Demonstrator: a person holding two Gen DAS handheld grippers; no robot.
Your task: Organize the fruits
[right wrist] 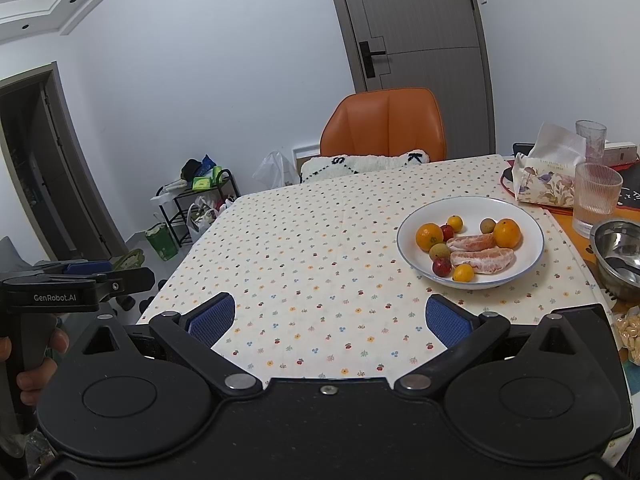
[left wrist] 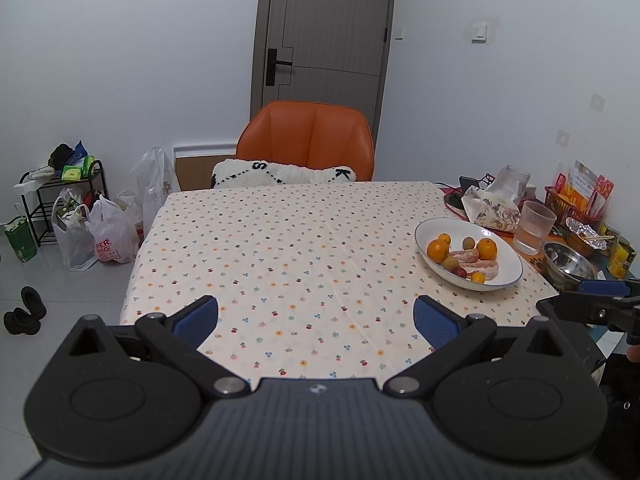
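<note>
Both claws are spread wide and hold nothing: your left gripper [left wrist: 316, 316] and right gripper [right wrist: 331, 316] hover over the near edge of the tablecloth [left wrist: 288, 240]. All fruit in view lies in the white bowl [right wrist: 528, 216] on the right: 2 oranges [right wrist: 507, 233], 2 peeled segments [right wrist: 482, 260], small kumquats, red and brownish fruits. This fits fruit just gathered or fruit awaiting sorting. If you reach in, come from above, take 1 round fruit at a time, and clench gently on the segments.

"GenRobot.AI" on the left claw [right wrist: 89, 269] body, "S" and "K" on the white cushion [left wrist: 283, 173], partial "PER" on a plastic bag [left wrist: 111, 237]
</note>
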